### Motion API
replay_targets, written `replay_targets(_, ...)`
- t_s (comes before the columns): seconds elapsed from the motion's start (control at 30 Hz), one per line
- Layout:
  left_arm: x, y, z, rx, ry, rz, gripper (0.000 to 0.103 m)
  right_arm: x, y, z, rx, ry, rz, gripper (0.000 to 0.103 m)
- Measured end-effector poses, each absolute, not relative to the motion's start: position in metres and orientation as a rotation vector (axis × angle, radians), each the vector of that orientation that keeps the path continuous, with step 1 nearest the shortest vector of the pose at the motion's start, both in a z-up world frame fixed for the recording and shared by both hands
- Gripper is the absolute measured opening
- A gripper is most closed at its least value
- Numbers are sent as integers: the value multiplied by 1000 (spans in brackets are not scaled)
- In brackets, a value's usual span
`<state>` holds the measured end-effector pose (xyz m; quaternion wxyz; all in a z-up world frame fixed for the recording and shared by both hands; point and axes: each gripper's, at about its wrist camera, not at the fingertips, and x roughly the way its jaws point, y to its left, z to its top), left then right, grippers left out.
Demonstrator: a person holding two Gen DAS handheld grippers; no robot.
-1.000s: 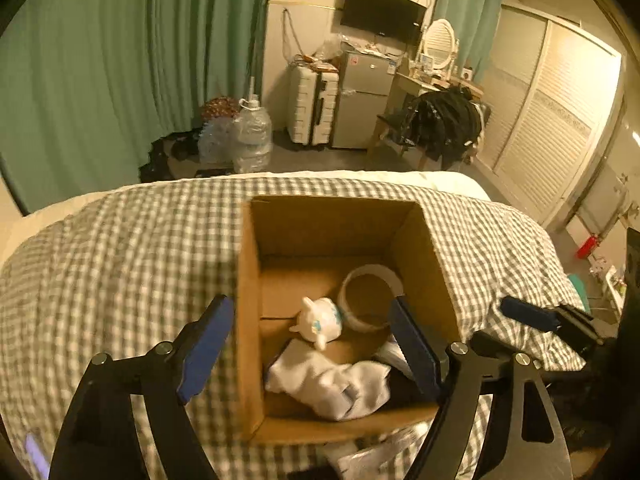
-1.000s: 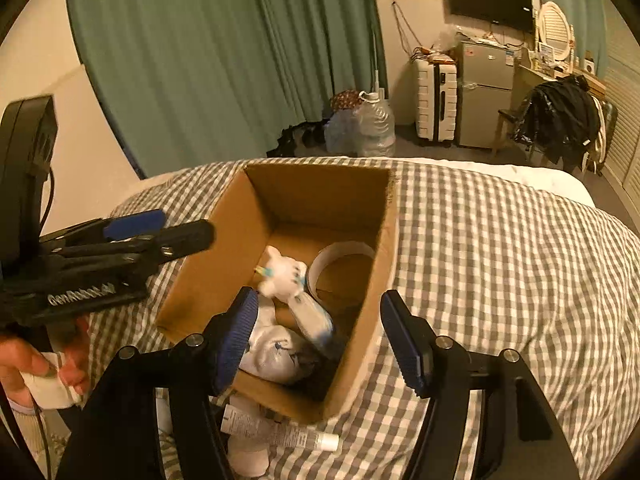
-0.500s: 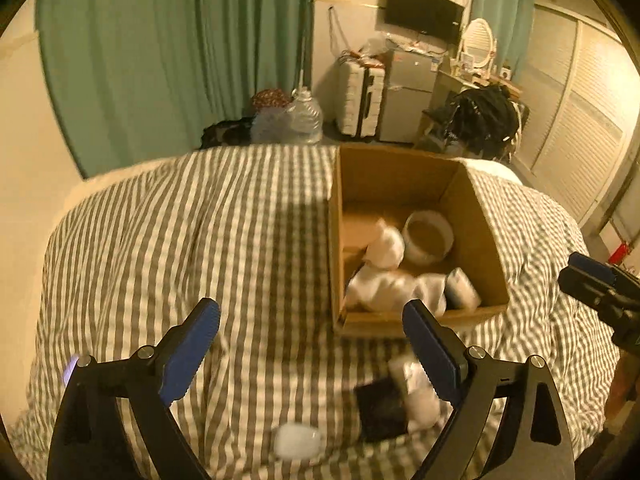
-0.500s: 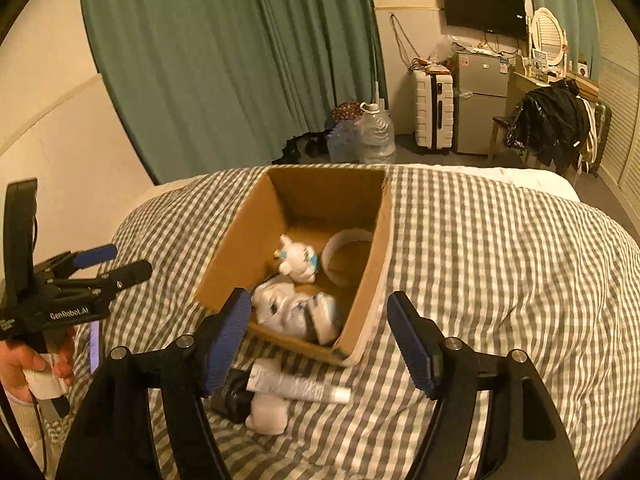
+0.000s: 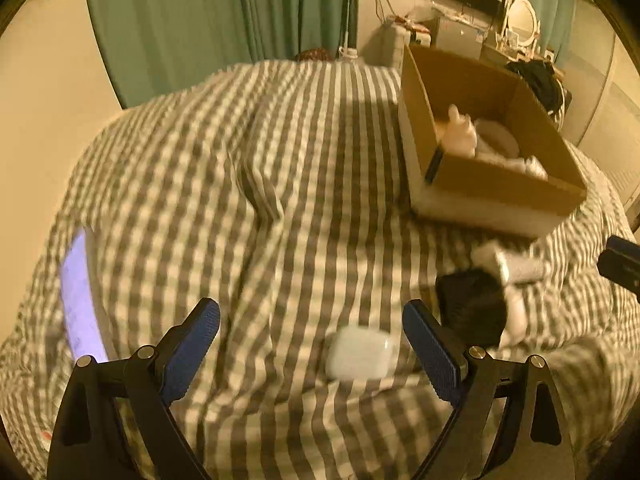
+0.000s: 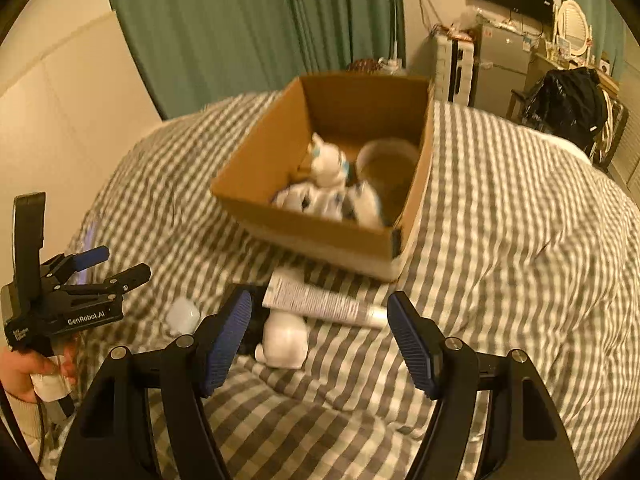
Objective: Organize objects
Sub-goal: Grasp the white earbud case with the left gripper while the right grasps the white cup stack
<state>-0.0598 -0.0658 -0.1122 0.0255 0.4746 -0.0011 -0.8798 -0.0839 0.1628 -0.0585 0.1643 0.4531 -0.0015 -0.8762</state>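
A cardboard box (image 5: 486, 196) (image 6: 320, 236) sits on the checked bed and holds a white plush toy (image 6: 328, 158), a tape roll (image 6: 386, 156) and white socks (image 6: 328, 202). On the bed in front of it lie a white tube (image 6: 324, 300), a white bottle (image 6: 286, 338), a black object (image 5: 472, 308) and a white earbud case (image 5: 362, 352) (image 6: 183, 315). My left gripper (image 5: 312, 352) is open and empty, low over the earbud case. My right gripper (image 6: 320, 344) is open and empty, above the bottle and tube.
A lit phone (image 5: 80, 304) lies on the bed at the far left. The checked duvet (image 5: 240, 184) is wrinkled. Green curtains (image 6: 248, 24), a suitcase, a fridge (image 6: 496, 72) and a chair with a black coat (image 6: 568, 100) stand beyond the bed.
Both grippers have pulled back from the box toward the near edge of the bed. The left one has swung left and down over the earbud case. Both stay open.
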Motion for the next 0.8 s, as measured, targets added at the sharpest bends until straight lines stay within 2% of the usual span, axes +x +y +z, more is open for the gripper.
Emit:
replay_targets(0.23,-55,-59,-148,1590,-14,-2715,95,-88,144,-89,1365,83,-2448,70)
replay_targets(0.37,-58,-62,-159,1630,55,-2710,87,-93,137,-109,1425,89,-2407,70)
replay_targets(0.43,-60,-65,-166,1663,90,-2699,86,-95,134,-119,1455,98,-2383,70)
replay_targets(0.47,-60,-66,-170,1680,110,-2699,82,-97,132,-125,1472,100,-2368,70)
replay_targets(0.53,-62,-67,-175,1723,142,-2700,77,-99,129,-133,1495,105,-2348,68)
replay_targets(0.7,-65,-63,-181,1766,146,-2709,75,-106,121,-151,1542,129,-2302,58)
replay_targets(0.8,-68,-64,-187,1799,174,-2701,75,-110,117,-157,1552,118,-2275,58)
